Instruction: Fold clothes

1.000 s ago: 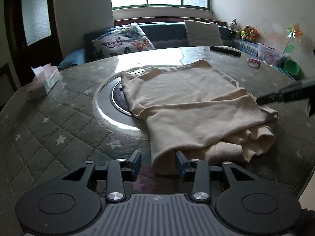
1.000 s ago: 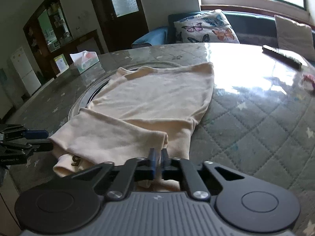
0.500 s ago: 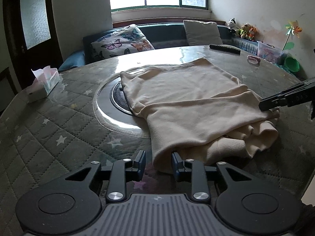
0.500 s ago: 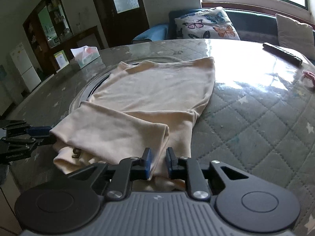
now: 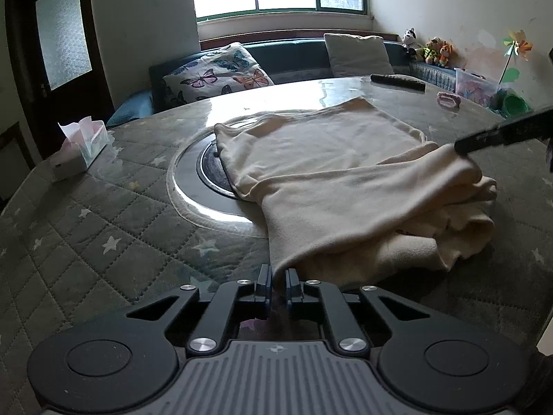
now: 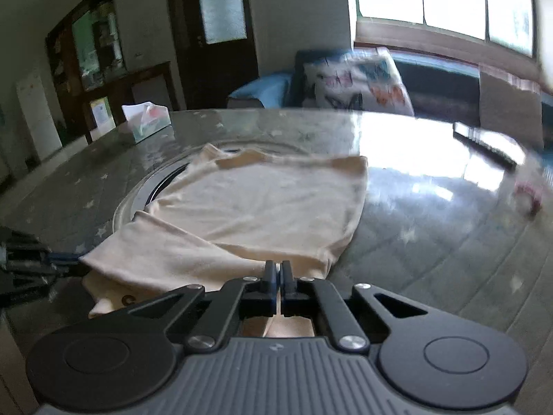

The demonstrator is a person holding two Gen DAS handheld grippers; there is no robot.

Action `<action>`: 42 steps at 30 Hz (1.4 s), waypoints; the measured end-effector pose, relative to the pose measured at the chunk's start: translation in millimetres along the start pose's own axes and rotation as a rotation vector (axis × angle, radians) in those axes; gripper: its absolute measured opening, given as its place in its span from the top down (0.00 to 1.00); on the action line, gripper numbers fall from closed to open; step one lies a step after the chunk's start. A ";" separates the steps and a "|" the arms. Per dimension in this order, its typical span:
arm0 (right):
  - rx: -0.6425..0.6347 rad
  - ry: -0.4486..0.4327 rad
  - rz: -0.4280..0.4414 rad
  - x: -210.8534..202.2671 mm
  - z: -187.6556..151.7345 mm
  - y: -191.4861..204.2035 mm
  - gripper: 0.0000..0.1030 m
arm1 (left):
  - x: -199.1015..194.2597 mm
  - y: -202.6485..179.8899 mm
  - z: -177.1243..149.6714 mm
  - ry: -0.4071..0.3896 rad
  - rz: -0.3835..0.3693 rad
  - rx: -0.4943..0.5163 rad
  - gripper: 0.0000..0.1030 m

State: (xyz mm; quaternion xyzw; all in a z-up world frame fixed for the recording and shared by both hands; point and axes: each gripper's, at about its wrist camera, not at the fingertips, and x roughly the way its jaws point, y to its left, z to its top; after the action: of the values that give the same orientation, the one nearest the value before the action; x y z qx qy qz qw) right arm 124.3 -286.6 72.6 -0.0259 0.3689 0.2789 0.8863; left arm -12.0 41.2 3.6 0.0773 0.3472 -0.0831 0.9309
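One garment: a cream top (image 5: pixel 321 159) lies across the middle of both views, its far part flat over the round inset of the table (image 5: pixel 103 214), its near part doubled back in a loose layer.
Folded layer: bunched and lumpy at centre right of the left wrist view, with rolled cloth showing under it.
Left gripper (image 5: pixel 275 278): bottom centre of its own view, fingers drawn narrow on the near corner of the folded layer; cloth sits between them.
Right gripper (image 6: pixel 277 273): bottom centre of its own view, fingers nearly together on the other near edge of the cloth; that view is blurred.
Progress: by my reading one fold is partly made and both corners are held; smoothing the bunched side and further folds are left.
Tissue box (image 5: pixel 77 147): left of the frame, well apart from the top.
Remote control (image 5: pixel 397 82): upper right, on the far edge of the table.
Butterfly cushion (image 5: pixel 221 77): upper middle, on the sofa beyond the table.
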 end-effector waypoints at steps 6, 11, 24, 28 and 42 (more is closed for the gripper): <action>0.061 0.003 0.030 4.6 -4.2 -11.7 0.86 | 0.7 1.9 1.0 0.004 0.002 0.007 0.91; 0.102 0.025 0.055 26.5 1.5 -19.2 0.67 | 2.3 0.2 0.9 0.005 0.007 0.013 0.89; -0.040 -0.023 -0.053 23.9 12.1 1.3 0.94 | 4.8 -4.9 -0.6 -0.003 0.019 0.068 0.91; -0.021 0.027 -0.053 39.6 3.1 -4.3 0.91 | 2.4 -2.5 -0.6 0.003 0.018 0.067 0.91; -0.119 0.046 0.030 14.7 -11.1 11.0 0.88 | -29.5 15.1 22.7 -0.049 0.026 0.075 0.88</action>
State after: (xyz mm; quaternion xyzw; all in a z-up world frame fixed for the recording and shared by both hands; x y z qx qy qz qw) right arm 119.9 -273.1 56.5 -0.0794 0.3723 0.3132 0.8700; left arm -16.4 54.3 41.3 0.1147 0.3200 -0.0859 0.9365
